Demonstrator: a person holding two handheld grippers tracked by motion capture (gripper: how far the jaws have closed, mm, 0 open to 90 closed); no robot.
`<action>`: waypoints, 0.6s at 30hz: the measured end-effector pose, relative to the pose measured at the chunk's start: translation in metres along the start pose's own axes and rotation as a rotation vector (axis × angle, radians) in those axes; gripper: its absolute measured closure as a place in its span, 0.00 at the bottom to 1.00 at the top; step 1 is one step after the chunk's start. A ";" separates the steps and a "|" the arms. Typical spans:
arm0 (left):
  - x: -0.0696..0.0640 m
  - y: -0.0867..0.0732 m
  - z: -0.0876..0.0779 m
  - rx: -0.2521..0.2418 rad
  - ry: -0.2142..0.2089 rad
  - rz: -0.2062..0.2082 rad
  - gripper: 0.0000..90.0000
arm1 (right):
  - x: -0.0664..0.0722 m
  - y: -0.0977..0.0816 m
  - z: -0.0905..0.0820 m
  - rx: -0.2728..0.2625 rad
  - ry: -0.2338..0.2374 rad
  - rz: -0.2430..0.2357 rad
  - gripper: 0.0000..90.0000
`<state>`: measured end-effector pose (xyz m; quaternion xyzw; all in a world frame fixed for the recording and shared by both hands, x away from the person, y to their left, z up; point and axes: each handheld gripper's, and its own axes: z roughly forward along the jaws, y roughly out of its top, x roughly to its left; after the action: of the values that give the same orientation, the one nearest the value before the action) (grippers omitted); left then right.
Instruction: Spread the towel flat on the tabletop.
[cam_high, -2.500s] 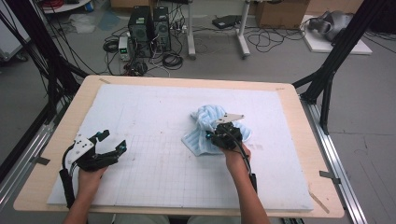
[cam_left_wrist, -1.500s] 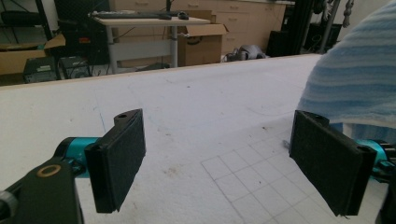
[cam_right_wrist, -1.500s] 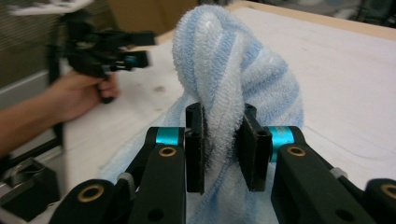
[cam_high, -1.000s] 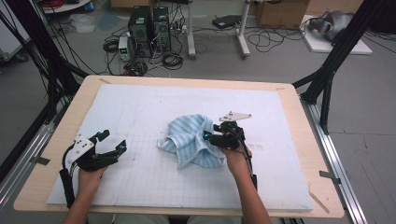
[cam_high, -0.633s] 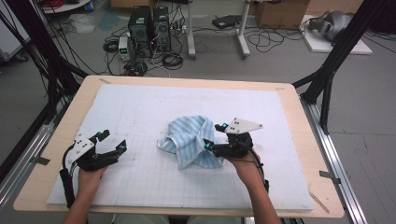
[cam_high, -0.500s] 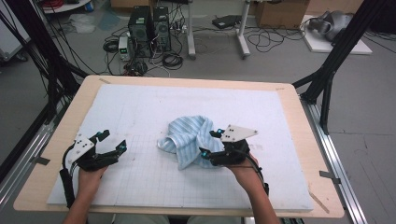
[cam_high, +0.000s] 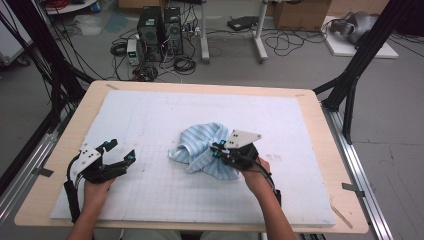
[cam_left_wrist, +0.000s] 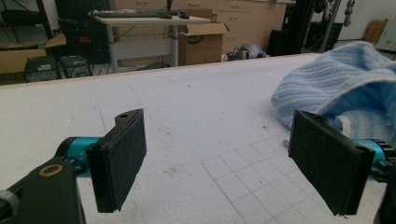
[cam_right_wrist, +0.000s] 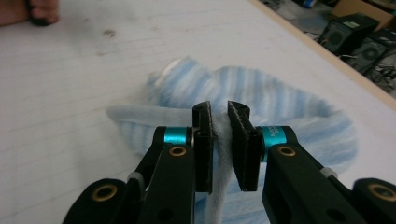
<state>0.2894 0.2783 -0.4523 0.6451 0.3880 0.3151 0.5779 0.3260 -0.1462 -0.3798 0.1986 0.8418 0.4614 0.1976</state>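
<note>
Between the right gripper's (cam_right_wrist: 220, 140) just-closed fingers (cam_right_wrist: 203, 140) sits a fold of the crumpled blue-and-white striped towel (cam_high: 202, 147), pinched. Well apart from the towel, the left gripper's (cam_high: 120, 152) fingers (cam_left_wrist: 119, 158) are spread wide over the white padded counter (cam_high: 150, 115), holding nothing.

The crumpled light-blue striped towel (cam_right_wrist: 261, 116) is partly hidden behind the right claw (cam_right_wrist: 220, 140), its pinched fold covered by the pads, its far end blurred beyond them.
</note>
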 end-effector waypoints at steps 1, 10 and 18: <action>0.000 0.000 0.000 0.000 0.001 -0.001 0.22 | -0.006 0.002 0.002 -0.003 -0.015 0.024 0.89; 0.000 0.000 0.000 0.000 -0.001 0.002 0.22 | -0.058 -0.001 0.020 0.033 -0.144 0.202 0.89; 0.000 0.000 0.000 0.002 0.000 0.003 0.22 | -0.094 -0.007 0.032 0.117 -0.306 0.309 0.89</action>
<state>0.2894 0.2779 -0.4522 0.6462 0.3873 0.3156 0.5769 0.4203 -0.1756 -0.3875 0.4042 0.7867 0.4011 0.2383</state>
